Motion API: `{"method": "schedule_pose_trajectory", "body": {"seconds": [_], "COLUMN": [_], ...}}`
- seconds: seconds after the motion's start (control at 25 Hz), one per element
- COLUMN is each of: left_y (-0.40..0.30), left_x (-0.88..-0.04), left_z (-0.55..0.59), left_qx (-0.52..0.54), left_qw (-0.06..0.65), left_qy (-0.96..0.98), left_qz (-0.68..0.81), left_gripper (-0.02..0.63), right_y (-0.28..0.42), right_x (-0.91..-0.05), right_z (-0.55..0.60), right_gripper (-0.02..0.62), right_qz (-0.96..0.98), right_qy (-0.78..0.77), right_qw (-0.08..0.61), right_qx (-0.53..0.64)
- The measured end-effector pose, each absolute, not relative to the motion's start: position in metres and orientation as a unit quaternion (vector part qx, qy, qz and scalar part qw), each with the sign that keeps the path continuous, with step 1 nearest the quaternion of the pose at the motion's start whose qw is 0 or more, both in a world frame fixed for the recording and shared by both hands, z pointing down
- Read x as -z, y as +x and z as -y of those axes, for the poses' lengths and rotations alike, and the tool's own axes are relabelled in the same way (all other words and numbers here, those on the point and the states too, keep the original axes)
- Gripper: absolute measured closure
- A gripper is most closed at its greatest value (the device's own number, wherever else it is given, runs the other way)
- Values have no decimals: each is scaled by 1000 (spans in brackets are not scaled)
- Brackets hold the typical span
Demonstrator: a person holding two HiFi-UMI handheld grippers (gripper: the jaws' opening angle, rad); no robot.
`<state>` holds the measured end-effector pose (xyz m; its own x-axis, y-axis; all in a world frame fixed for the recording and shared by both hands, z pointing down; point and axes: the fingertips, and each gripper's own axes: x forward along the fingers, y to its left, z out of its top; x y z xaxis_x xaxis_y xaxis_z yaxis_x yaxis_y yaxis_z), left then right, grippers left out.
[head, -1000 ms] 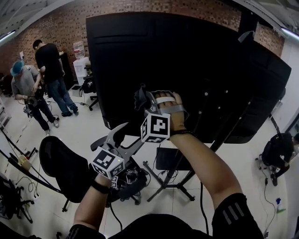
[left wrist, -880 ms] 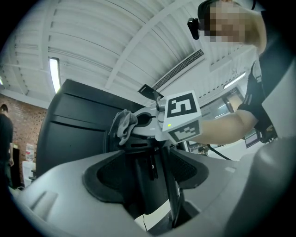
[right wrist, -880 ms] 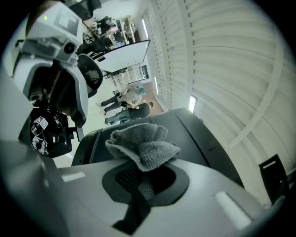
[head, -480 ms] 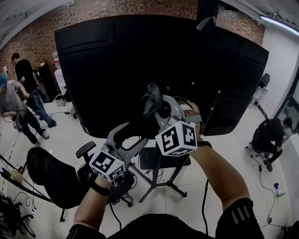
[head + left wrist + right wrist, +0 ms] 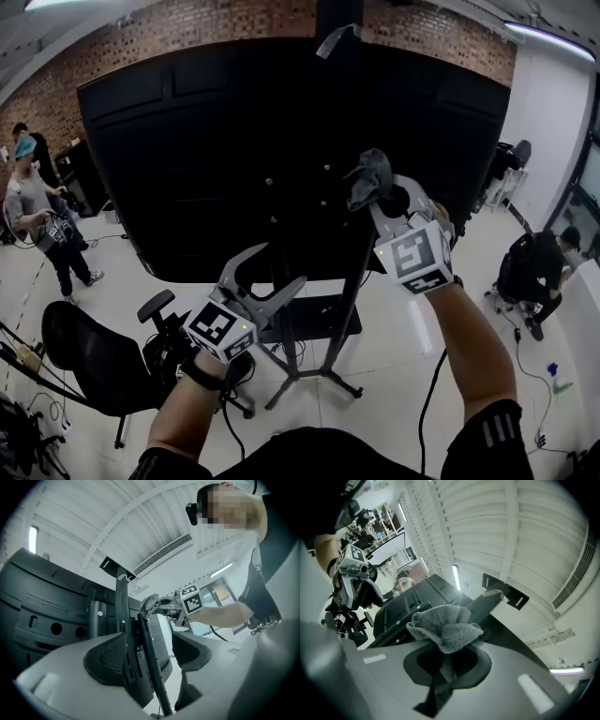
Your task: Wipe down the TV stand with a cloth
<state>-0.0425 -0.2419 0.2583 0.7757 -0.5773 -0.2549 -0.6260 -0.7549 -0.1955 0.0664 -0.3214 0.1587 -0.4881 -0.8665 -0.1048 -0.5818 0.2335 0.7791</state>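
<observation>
Big black TV (image 5: 234, 169) seen from the back, filling most of the head view, mounted on the TV stand (image 5: 349, 281): a dark upright post going down to splayed legs on the pale floor. Right gripper (image 5: 380, 199) was raised beside the upper part of the post, jaws closed on a bunched grey cloth (image 5: 368, 178). The cloth stuck out past the tips and sat close to the post, contact not clear. Left gripper (image 5: 272, 272) was lower, jaws spread wide and holding nothing. In the left gripper view a thin dark bar of the stand ran between them, and it looked unclamped.

Step looked like the start of a wipe on the upright, cloth brought up high. Next move likely calls for pressing the cloth onto the post and dragging down along it, then the legs and base.

Around: office chair (image 5: 94, 361) left of the stand legs, close enough to crowd the base. Person standing (image 5: 33, 211) far left, another crouched (image 5: 539, 277) far right, both well apart from the stand. A cable (image 5: 429, 394) trailed on the floor near the right leg and could snag
</observation>
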Motion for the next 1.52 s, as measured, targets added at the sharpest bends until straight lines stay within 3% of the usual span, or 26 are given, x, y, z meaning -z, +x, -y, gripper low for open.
{"method": "schedule_pose_trajectory", "body": {"seconds": [0.2, 0.48, 0.72, 1.04, 1.52], "left_y": [-11, 22, 37, 43, 49], "left_x": [-255, -249, -260, -288, -325], "left_z": [247, 255, 260, 259, 262], "left_qx": [-83, -77, -69, -58, -40], "left_qw": [136, 142, 138, 115, 84], "left_qy": [-932, -929, -928, -930, -937], "left_qz": [-326, -333, -340, -344, -337], "left_gripper": [278, 278, 278, 279, 279], "right_y": [114, 151, 148, 142, 136], "right_x": [-146, -157, -180, -228, -311], "right_z": [340, 374, 400, 393, 385], "right_gripper": [574, 574, 574, 574, 572], "right_qz": [765, 757, 749, 784, 848], "right_qy": [483, 473, 451, 426, 412], "right_qw": [173, 219, 270, 274, 261], "right_qx": [389, 395, 402, 359, 207]}}
